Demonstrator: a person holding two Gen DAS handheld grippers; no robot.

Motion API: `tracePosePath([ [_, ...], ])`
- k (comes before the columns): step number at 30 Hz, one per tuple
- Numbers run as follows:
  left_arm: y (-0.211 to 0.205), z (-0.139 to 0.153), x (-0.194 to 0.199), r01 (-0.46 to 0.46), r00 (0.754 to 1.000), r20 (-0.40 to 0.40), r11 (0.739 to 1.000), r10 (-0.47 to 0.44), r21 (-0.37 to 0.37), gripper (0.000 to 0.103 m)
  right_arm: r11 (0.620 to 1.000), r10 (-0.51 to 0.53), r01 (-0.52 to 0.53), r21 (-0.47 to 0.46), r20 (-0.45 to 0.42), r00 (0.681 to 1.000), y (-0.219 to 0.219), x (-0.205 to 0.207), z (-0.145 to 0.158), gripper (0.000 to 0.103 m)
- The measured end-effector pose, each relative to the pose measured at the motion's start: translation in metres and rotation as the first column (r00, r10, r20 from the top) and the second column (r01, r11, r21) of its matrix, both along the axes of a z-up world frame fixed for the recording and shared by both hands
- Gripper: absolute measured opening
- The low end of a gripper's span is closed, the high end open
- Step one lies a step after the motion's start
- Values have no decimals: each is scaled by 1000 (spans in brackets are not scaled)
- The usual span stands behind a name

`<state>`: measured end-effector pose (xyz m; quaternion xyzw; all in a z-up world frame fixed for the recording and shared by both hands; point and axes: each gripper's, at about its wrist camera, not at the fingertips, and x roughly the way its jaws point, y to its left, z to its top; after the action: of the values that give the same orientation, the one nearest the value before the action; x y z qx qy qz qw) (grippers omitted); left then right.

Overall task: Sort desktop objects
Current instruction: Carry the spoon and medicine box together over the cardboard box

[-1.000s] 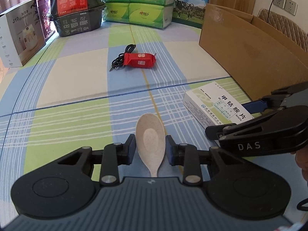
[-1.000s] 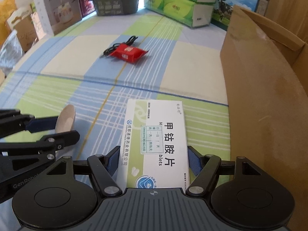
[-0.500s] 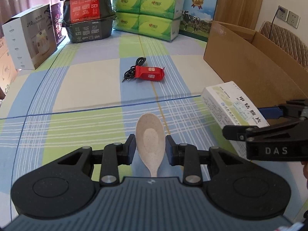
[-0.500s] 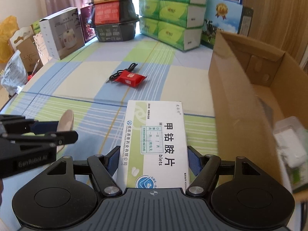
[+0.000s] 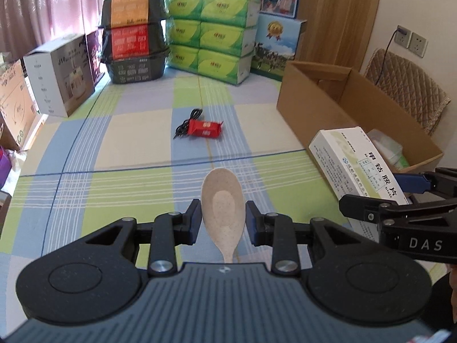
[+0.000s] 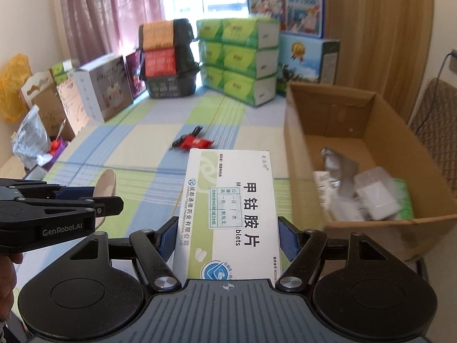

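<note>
Left wrist view. The left gripper (image 5: 223,223) is clenched on a beige spoon (image 5: 223,208): both blue pads press the sides of the bowl, which faces up, while the handle runs back toward 6 o'clock under the gripper body. The spoon is held clear above the checked cloth (image 5: 120,143). At 12 o'clock on the cloth lies a red snack packet (image 5: 205,128), touching a coiled black cable (image 5: 185,124) on its 9 o'clock side. At 3 o'clock the right gripper (image 5: 405,197) enters from the frame edge, carrying a white medicine box (image 5: 357,163) tilted up; the box sits in front of the near wall of an open cardboard box (image 5: 311,105). Stacked green tissue packs (image 5: 211,43) stand at the far edge, 12 o'clock.

Right wrist view. The right gripper (image 6: 227,235) grasps the medicine box (image 6: 231,205) by its long sides, printed face up, its far end pointing to 12 o'clock. The cardboard box (image 6: 297,148) stands open at 2 o'clock, with mixed pale packets (image 6: 368,197) lying inside; they are blurred. The left gripper (image 6: 94,197) shows at 9 o'clock, the spoon (image 6: 105,183) bowl edge-on between its fingers. The red packet (image 6: 195,142) and cable (image 6: 197,129) lie at 12 o'clock, beyond the medicine box.
</note>
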<state>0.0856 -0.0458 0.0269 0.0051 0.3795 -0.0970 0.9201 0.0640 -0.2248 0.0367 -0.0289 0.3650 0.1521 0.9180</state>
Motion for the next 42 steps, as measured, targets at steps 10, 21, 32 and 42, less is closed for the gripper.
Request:
tracePosePath([
  [10, -40, 40, -31, 53, 998, 41, 998, -52, -23, 27, 998, -61, 61, 6, 65, 996, -50, -34, 45, 68],
  [21, -111, 67, -31, 159, 987, 45, 984, -156, -82, 27, 984, -174, 176, -20, 91, 981, -125, -40, 68, 68],
  [32, -175, 83, 17, 206, 979, 31, 962, -204, -181, 27, 979, -194, 198, -53, 78, 978, -177, -8, 65, 68],
  [42, -208, 79, 86, 195, 980, 16, 949, -197, -248, 27, 983, -168, 172, -72, 55, 984, -194, 56, 53, 68],
])
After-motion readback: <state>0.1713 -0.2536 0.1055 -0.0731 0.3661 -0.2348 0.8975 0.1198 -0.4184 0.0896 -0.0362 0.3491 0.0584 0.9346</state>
